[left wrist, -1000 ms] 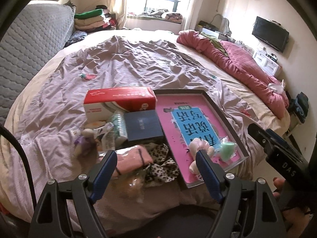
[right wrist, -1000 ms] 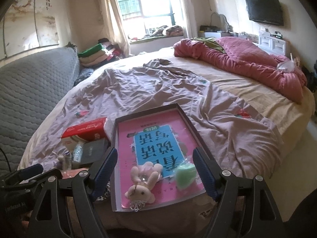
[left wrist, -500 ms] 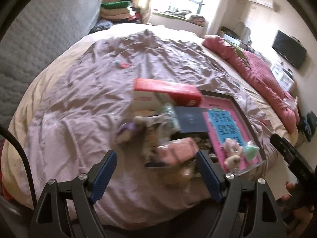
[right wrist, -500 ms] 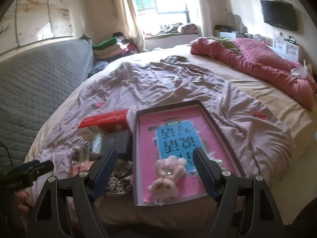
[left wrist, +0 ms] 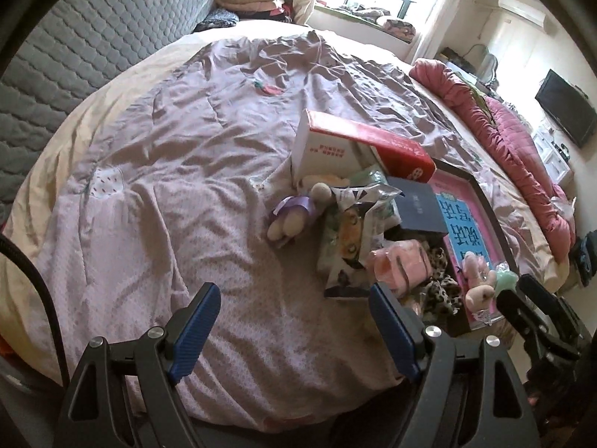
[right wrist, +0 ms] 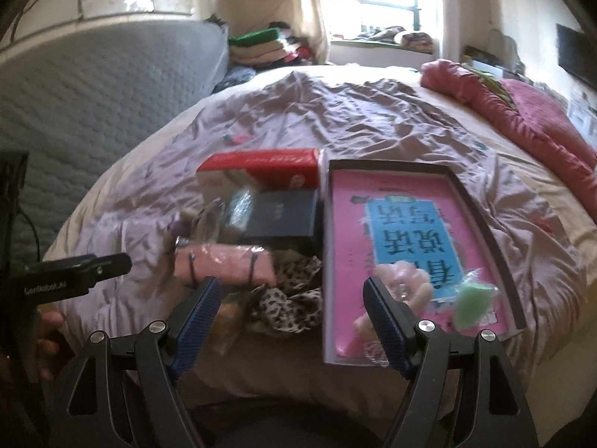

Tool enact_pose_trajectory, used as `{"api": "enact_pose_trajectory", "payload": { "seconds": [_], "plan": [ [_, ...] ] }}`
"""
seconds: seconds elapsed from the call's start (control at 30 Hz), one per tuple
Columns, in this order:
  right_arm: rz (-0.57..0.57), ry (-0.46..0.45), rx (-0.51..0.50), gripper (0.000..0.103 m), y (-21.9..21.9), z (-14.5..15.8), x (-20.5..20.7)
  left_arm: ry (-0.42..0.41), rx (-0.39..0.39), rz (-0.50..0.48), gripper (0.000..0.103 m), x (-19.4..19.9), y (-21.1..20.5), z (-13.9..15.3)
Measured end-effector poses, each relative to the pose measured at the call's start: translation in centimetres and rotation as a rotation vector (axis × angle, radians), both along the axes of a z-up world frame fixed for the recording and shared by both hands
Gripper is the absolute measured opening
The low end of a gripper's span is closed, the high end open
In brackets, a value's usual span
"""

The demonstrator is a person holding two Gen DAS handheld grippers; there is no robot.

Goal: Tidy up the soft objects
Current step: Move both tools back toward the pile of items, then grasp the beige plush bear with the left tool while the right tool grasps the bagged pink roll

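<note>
A pile lies on the bed near its front edge: a pink rolled cloth (right wrist: pixel 224 263) (left wrist: pixel 401 265), a leopard-print scrunchie (right wrist: pixel 287 302) (left wrist: pixel 440 287), a small plush doll in purple (left wrist: pixel 294 214) and a printed bag (left wrist: pixel 350 239). A dark-rimmed tray (right wrist: pixel 481 220) with a pink book holds a pink plush bunny (right wrist: pixel 395 291) (left wrist: pixel 479 280) and a green sponge (right wrist: pixel 474 300). My left gripper (left wrist: pixel 294 324) is open above bare sheet, left of the pile. My right gripper (right wrist: pixel 291 315) is open over the scrunchie, empty.
A red and white box (right wrist: pixel 261 168) (left wrist: pixel 358 145) and a dark blue box (right wrist: pixel 283 216) (left wrist: pixel 421 205) sit behind the pile. A red quilt (right wrist: pixel 530 112) lies at the right. A grey headboard (left wrist: pixel 74 37) is at the left. Folded clothes (right wrist: pixel 265 44) are stacked by the window.
Both grippers have swung to the left. The left one now faces bare sheet left of the pile; the right one now faces the pink cloth and scrunchie. Both stayed open.
</note>
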State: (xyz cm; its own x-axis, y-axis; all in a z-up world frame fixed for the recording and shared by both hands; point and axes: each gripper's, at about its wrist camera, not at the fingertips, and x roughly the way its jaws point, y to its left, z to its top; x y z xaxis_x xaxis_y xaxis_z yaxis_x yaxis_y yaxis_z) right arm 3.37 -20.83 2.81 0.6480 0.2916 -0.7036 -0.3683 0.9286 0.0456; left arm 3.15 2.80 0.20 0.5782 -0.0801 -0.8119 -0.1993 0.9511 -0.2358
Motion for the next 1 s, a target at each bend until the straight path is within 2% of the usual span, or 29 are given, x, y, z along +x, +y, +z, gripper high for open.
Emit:
{"api": "enact_pose_trajectory", "payload": {
  "seconds": [0.23,0.4,0.6,0.8,1.0],
  "plan": [
    [0.052,0.011,-0.039,0.079,1.9,-1.3,1.0,0.027,-0.001,0.014,0.081,0.9,0.9,-1.2],
    [0.124,0.016,-0.098,0.079,3.5,-2.4,1.3,0.041,-0.027,0.029,0.081,2.3,1.7,-2.3],
    [0.204,0.007,-0.162,0.079,5.5,-4.0,1.4,0.058,-0.018,0.039,0.081,3.8,2.6,-3.4],
    [0.26,-0.055,-0.285,0.079,7.8,-5.6,1.7,0.078,-0.029,0.033,0.081,4.7,3.0,-4.3],
    [0.3,-0.106,-0.347,0.079,9.4,-6.6,2.7,0.095,-0.008,0.006,0.081,6.2,2.5,-4.8]
  ]
}}
